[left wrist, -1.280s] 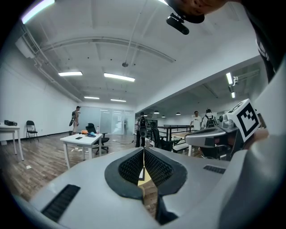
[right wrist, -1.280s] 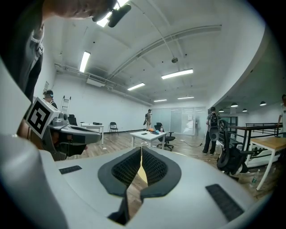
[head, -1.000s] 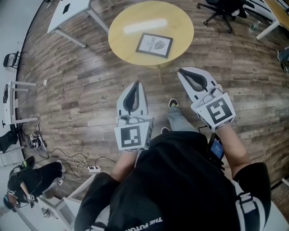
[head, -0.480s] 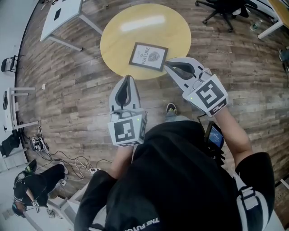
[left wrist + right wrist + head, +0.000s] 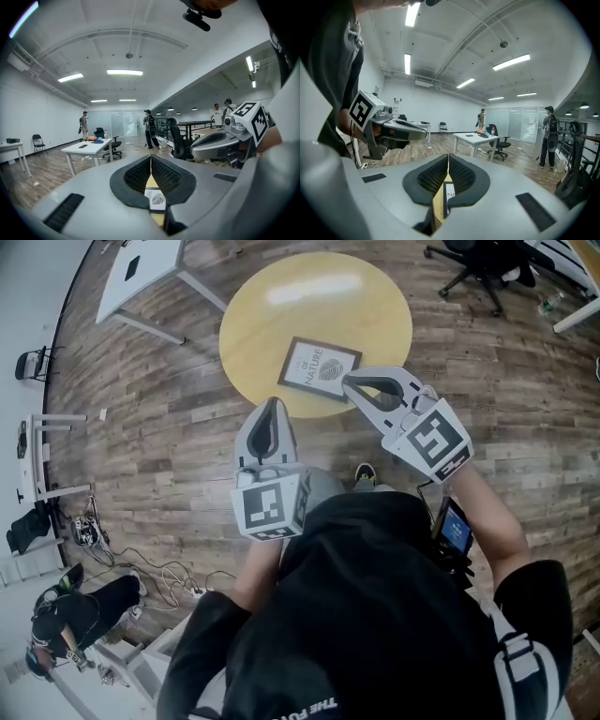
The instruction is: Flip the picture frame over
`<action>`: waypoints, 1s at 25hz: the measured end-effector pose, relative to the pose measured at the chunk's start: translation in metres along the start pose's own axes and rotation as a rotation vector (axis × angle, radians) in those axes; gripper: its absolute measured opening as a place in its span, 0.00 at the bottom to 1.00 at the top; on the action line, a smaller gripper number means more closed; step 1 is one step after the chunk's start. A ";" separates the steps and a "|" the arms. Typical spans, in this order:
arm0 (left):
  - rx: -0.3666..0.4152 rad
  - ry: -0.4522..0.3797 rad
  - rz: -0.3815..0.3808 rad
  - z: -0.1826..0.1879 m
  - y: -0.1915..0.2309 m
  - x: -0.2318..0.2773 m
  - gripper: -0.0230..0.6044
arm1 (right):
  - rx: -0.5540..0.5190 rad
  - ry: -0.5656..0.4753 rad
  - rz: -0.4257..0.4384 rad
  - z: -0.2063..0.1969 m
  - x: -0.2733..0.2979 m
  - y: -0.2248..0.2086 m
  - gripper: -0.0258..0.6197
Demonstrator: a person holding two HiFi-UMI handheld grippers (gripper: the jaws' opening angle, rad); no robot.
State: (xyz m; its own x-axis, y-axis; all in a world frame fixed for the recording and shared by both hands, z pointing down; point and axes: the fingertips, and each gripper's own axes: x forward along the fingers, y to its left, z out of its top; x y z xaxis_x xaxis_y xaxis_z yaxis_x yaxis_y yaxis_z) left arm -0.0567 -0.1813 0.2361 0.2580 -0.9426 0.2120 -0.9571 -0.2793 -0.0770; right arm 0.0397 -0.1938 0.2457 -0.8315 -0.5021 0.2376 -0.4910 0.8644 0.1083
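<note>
Head view: frame (image 5: 319,368) beside right tool (image 5: 349,382)

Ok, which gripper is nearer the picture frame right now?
Right. The right gripper is at the right edge of the picture frame; the left gripper is just short of its lower-left corner.

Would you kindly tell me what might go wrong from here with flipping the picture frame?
1. The left gripper and the right gripper both have their jaws together; nudged by closed tips, the picture frame may slide rather than lift.
2. The frame lies flat near the near edge of the round table, so a push or fumbled flip could drop it onto the floor.
</note>
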 end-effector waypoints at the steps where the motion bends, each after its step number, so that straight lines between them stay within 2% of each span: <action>1: -0.005 0.006 0.004 -0.003 0.002 0.002 0.08 | 0.007 0.006 0.006 -0.003 0.003 0.000 0.07; 9: -0.004 0.051 -0.012 -0.036 0.019 0.033 0.08 | -0.007 0.099 0.000 -0.039 0.029 -0.010 0.08; 15: -0.045 0.084 -0.013 -0.072 0.032 0.055 0.07 | 0.007 0.205 0.048 -0.086 0.048 -0.009 0.08; 20: -0.058 0.110 -0.012 -0.091 0.047 0.070 0.07 | 0.012 0.246 0.069 -0.108 0.072 -0.008 0.08; 25: -0.071 0.161 -0.021 -0.125 0.045 0.080 0.08 | 0.016 0.282 0.092 -0.140 0.084 -0.005 0.08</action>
State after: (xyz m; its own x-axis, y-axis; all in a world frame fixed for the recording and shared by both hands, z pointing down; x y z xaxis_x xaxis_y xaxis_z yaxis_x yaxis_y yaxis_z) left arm -0.0957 -0.2464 0.3709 0.2589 -0.8936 0.3667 -0.9601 -0.2795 -0.0033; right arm 0.0089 -0.2369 0.4003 -0.7685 -0.3927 0.5051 -0.4231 0.9041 0.0591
